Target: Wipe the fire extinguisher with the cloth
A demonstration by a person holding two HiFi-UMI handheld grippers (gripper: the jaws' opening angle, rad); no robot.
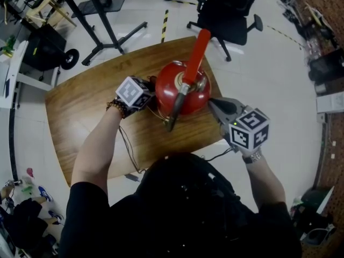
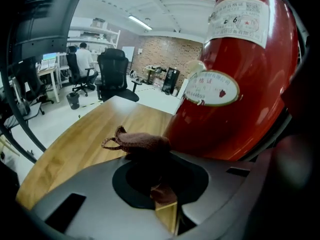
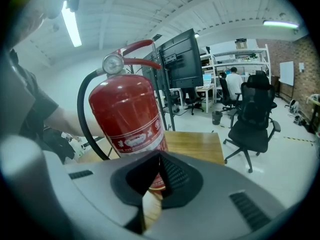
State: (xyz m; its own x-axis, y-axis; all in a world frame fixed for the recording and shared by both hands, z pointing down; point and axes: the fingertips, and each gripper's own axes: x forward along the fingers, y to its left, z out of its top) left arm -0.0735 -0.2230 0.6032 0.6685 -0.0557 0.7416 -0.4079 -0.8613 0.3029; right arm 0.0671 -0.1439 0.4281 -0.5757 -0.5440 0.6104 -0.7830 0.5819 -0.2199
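A red fire extinguisher stands upright on the wooden table, its black hose looping down one side. My left gripper is at the cylinder's left flank, shut on a small brown cloth that sticks out of its jaws right beside the red body. Whether the cloth touches the cylinder is not visible. My right gripper sits at the extinguisher's right side, shut and with nothing in it. In the right gripper view the extinguisher stands just beyond my right gripper.
A black office chair stands beyond the table's far edge, and the legs of a black stand are at the far left. A thin cable trails over the table's near edge. Bare wood lies left of the extinguisher.
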